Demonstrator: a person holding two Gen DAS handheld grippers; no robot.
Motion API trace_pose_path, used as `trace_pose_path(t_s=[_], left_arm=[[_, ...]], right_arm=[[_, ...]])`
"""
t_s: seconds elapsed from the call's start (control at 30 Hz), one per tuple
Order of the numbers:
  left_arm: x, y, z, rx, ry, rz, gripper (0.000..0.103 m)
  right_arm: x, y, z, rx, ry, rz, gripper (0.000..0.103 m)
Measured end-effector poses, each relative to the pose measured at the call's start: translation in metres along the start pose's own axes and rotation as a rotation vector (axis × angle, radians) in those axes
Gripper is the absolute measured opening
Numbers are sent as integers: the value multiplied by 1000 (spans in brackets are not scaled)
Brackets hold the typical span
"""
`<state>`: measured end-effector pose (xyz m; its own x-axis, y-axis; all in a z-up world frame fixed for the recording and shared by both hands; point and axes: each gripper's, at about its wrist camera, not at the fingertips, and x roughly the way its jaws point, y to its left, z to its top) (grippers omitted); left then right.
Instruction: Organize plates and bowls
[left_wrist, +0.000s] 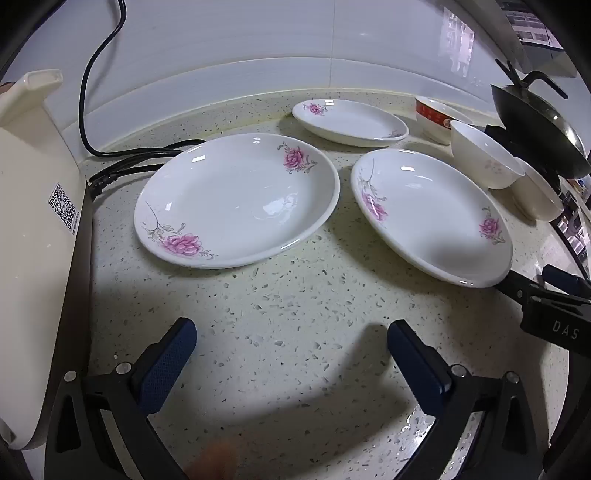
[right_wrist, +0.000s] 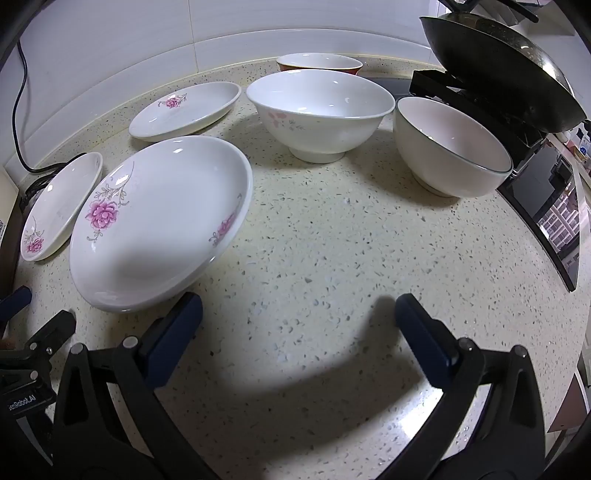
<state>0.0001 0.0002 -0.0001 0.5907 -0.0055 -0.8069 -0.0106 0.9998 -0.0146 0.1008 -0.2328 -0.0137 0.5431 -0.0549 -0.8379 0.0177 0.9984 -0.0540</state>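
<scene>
Bare table lay open ahead of both tools. Left tool spread wide, nothing between fingers; cream appliance crowded its left flank, two plates barred way beyond. Right tool equally wide; near plate just beside left finger, bowls and dark pan blocked far side.

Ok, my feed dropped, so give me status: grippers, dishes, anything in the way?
Left gripper and right gripper open, empty. Three floral plates and three bowls loose on the counter, unstacked. Wok overhangs the right-hand bowls.
</scene>
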Motion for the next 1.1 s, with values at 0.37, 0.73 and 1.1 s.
trace_pose_path(t_s=[0.37,0.73,1.1], left_arm=[[0,0,1,-3,-3,8,103],[0,0,0,-3,-4,8,103],[0,0,0,-4,-4,8,103]], right_arm=[[0,0,0,0,0,0,103],[0,0,0,0,0,0,103],[0,0,0,0,0,0,103]])
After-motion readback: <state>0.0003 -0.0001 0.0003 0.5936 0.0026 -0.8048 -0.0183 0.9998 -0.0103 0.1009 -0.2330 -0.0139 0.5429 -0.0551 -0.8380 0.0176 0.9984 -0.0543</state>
